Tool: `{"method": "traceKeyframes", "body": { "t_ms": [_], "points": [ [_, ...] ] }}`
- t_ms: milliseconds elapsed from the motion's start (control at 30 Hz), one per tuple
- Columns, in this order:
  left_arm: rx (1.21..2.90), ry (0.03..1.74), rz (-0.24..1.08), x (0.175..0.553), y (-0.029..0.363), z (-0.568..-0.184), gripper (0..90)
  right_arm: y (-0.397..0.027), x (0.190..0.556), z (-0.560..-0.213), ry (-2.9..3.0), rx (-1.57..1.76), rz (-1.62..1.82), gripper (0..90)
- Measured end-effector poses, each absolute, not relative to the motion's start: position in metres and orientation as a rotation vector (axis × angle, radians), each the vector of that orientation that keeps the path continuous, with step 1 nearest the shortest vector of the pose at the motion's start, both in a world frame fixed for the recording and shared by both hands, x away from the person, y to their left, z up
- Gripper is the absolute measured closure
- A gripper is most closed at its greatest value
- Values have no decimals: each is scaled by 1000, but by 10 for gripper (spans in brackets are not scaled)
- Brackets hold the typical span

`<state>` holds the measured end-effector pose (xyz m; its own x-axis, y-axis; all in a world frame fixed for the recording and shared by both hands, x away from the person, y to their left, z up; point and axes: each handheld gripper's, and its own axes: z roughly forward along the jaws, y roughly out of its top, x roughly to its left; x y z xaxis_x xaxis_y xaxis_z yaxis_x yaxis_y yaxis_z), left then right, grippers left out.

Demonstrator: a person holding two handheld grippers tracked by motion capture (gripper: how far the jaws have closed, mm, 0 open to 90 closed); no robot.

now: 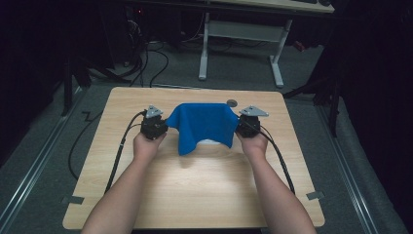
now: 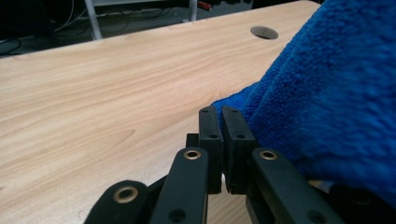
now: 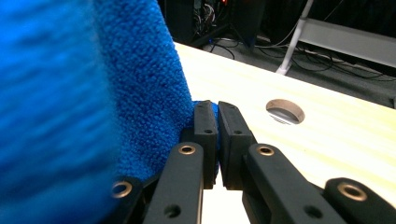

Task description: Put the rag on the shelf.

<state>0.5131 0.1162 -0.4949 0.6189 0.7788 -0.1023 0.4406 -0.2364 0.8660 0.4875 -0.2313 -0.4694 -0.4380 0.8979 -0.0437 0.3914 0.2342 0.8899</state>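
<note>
Wooden table [image 1: 195, 195] in dark room; blue cloth [image 1: 202, 124] pinched by left gripper [image 1: 155, 123] and right gripper [image 1: 249, 121].

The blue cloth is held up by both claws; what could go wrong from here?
1. Each claw, left and right, pinches only a thin edge of the blue cloth, so a corner may slip out.
2. The hanging lower corner could drag on the table and fold unevenly.

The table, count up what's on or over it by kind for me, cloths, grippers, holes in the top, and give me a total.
Blue cloth: 1
Grippers: 2, the left gripper and the right gripper, each pinching a corner of the cloth
Round hole in the table: 1
Total: 4
</note>
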Motion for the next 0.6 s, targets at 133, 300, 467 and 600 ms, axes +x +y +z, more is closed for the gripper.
{"method": "traceKeyframes", "body": {
  "t_ms": [133, 300, 467, 600],
  "points": [
    [1864, 982, 436, 513, 117, -497, 867, -232, 487, -472, 1946, 1174, 1148, 875],
    [1843, 1001, 452, 512, 119, -493, 745, -235, 486, -472, 1935, 1174, 1158, 832],
    [1819, 1020, 487, 512, 124, -486, 646, -239, 486, -470, 1917, 1193, 1155, 719],
    [1802, 1031, 511, 510, 130, -480, 630, -243, 486, -464, 1893, 1198, 1153, 675]
  ]
}}
